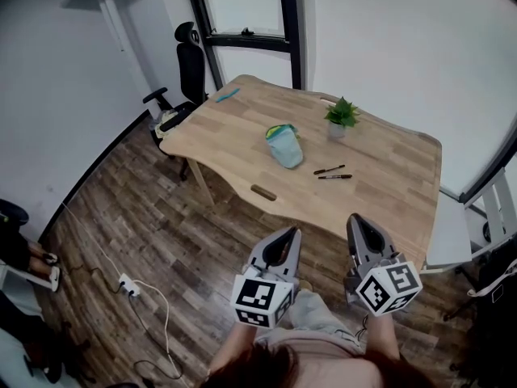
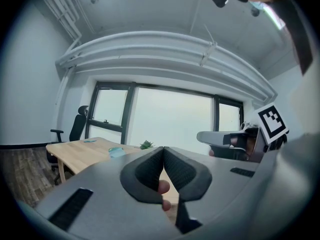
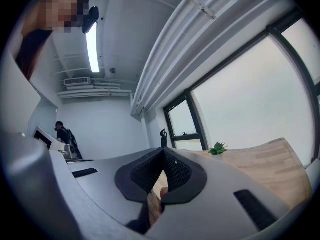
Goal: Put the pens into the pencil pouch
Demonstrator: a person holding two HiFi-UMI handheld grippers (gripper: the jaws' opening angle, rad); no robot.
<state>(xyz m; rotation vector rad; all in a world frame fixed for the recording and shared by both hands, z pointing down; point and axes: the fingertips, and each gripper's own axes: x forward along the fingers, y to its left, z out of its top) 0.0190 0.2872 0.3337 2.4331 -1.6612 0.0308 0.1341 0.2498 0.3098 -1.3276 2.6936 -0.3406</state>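
Observation:
Two black pens (image 1: 329, 170) (image 1: 334, 177) lie side by side on the wooden table (image 1: 388, 184), right of a light blue pencil pouch (image 1: 284, 145) (image 2: 116, 152) near the table's middle. Both grippers hang in front of the table's near edge, well short of the pens. My left gripper (image 1: 289, 234) (image 2: 163, 149) is shut with nothing in it. My right gripper (image 1: 356, 220) (image 3: 163, 151) is shut and empty too, a little closer to the table edge.
A small potted plant (image 1: 341, 118) (image 3: 217, 148) stands behind the pens. A brown block (image 1: 263, 192) lies near the front edge and a blue item (image 1: 227, 94) at the far left corner. A black office chair (image 1: 182, 75) stands at the left end. A power strip (image 1: 127, 285) with cable lies on the floor.

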